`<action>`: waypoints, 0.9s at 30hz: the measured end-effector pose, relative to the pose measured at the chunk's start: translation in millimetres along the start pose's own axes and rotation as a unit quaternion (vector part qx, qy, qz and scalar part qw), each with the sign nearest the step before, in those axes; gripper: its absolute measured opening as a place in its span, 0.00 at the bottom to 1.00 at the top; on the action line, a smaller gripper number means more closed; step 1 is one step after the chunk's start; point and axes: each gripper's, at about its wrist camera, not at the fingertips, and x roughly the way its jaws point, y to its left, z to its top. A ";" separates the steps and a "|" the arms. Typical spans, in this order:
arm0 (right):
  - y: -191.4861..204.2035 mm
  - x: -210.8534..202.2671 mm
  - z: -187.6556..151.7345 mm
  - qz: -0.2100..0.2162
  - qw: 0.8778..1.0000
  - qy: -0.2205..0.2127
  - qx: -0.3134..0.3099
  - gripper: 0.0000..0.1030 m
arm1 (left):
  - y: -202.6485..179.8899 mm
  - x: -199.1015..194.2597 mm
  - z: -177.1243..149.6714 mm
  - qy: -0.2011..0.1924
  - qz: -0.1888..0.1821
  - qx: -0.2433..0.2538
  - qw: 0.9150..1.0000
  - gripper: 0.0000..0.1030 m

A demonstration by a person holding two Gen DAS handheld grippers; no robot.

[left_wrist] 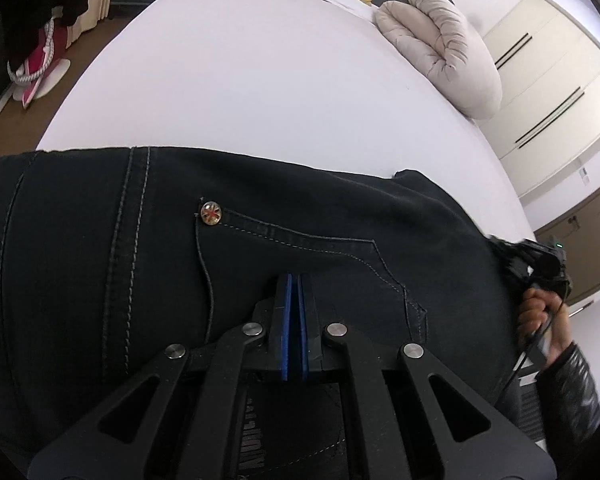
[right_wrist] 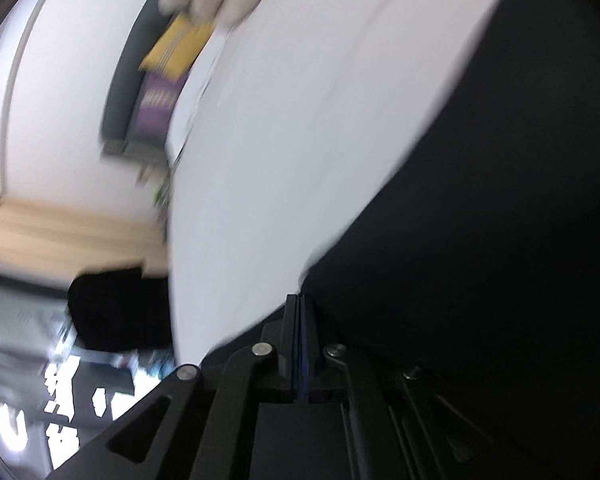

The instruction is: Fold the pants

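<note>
left gripper (left_wrist: 295, 280) closed over black pants (left_wrist: 100, 264) | right gripper (right_wrist: 301, 300) closed at pants edge

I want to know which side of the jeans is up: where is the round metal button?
In the left wrist view, the button sits on the black pants, at a pocket corner, up-left of the left gripper.

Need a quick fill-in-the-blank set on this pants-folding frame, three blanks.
1. The black pants lie on a ____ bed.
2. The left gripper has its jaws ____.
3. The round button on the pants sits at a corner of a ____.

Missing words: white; shut; pocket
</note>
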 end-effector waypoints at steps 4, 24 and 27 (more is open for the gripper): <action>-41.2 -63.4 36.0 -0.067 0.993 -0.093 0.022 0.00 | -4.1 0.8 -0.6 -0.002 0.004 0.004 1.000 0.03; -153.6 -205.2 -25.4 -0.022 0.980 -0.141 0.136 0.56 | -67.0 -2.8 -1.0 0.005 0.003 0.052 0.999 0.03; -169.5 -208.9 -31.8 0.007 0.976 -0.146 0.162 0.56 | -93.7 4.0 -5.6 0.023 -0.018 0.083 0.996 0.03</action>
